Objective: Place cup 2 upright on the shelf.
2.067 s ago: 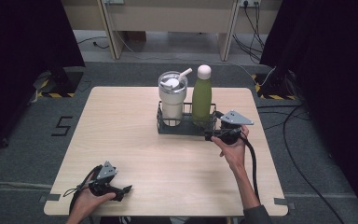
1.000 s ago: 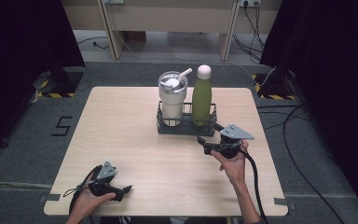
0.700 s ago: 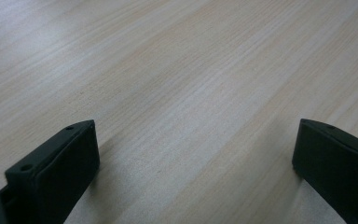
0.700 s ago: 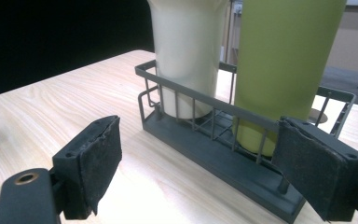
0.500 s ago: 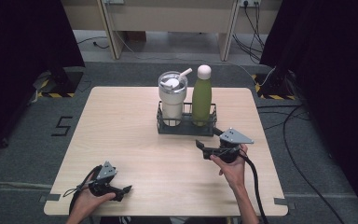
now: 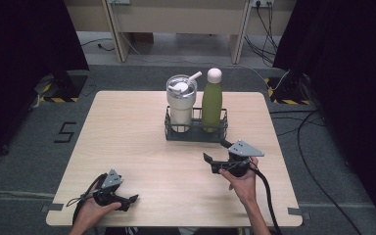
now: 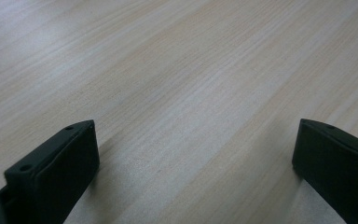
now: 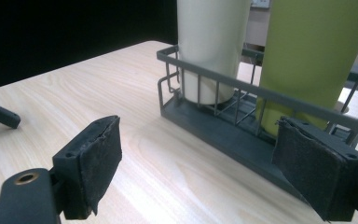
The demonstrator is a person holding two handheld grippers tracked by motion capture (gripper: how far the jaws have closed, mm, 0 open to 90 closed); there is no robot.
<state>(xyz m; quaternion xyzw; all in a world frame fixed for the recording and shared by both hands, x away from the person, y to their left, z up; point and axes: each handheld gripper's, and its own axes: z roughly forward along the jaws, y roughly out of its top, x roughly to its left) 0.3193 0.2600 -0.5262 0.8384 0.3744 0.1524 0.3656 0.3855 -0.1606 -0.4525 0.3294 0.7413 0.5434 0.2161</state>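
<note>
We see the wire basket [image 6: 196,131] on the far half of the table [image 6: 127,132], near the middle. Its long axis runs left to right across the table, parallel to the far edge. In its left end stands a white cup [image 6: 181,105] with a lid and straw, upright; in its right end a green bottle [image 6: 212,100] with a pale cap, also upright. The two stand just beside each other.

Our right gripper [image 6: 216,164] is held above the table just near the basket's right front corner, apart from it, jaws pointing leftward and slightly away. Its jaws stand released with nothing between them. In the right gripper view the basket [image 8: 242,116] runs slantwise from the upper middle to the lower right, its near wall passing behind the right-hand pad [image 8: 314,175]; whether that pad touches the wire we cannot tell.

Our left gripper [image 6: 129,200] rests at the near left of the table, well apart from the basket, pointing right. In the left gripper view its jaws stand wide apart over bare wood [image 7: 191,93].

Nothing lies on the table between either gripper and the basket.
</note>
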